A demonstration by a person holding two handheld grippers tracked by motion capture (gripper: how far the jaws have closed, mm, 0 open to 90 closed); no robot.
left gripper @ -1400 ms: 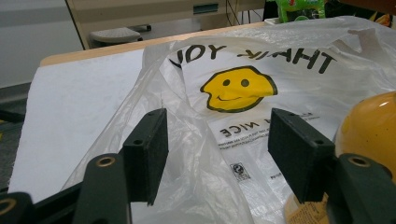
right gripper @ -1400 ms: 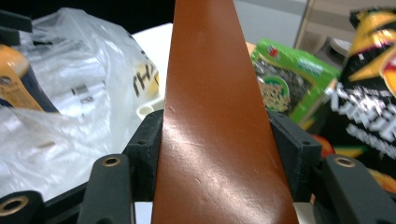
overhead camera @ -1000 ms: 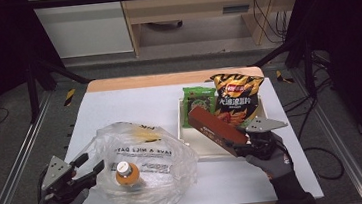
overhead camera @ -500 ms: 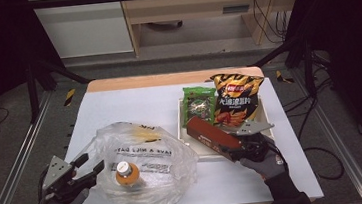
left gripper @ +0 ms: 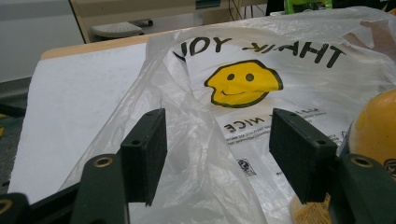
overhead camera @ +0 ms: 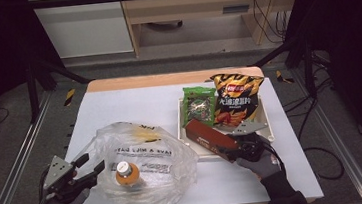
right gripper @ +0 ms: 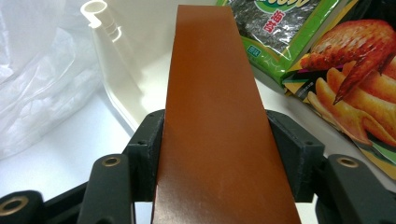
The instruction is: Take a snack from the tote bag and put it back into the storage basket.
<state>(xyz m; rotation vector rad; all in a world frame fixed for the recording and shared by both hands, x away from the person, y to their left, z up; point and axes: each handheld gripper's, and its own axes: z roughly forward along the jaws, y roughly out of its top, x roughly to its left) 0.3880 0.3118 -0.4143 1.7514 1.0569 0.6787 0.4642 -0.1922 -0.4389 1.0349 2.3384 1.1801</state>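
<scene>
Brown box point(right gripper: 219, 121) clamped flat between black jaws; clear plastic bag point(overhead camera: 140, 168) slumped on the tabletop point(overhead camera: 119, 108).

Long, slim, plain reddish-brown carton, glossy on top, lying level and slantwise over the near corner of the white tray point(overhead camera: 267, 129), far end pointing toward the green snack packet point(overhead camera: 198, 105) and near end gripped at both long sides. Thin crinkled see-through bag printed with a yellow smiley point(left gripper: 242, 84) and "THANK YOU", spread wide at the near left of the tabletop, just beside the tray, holding an upright orange bottle point(overhead camera: 127, 175) with a white cap, with a fold of its film standing loose between spread jaws.
</scene>
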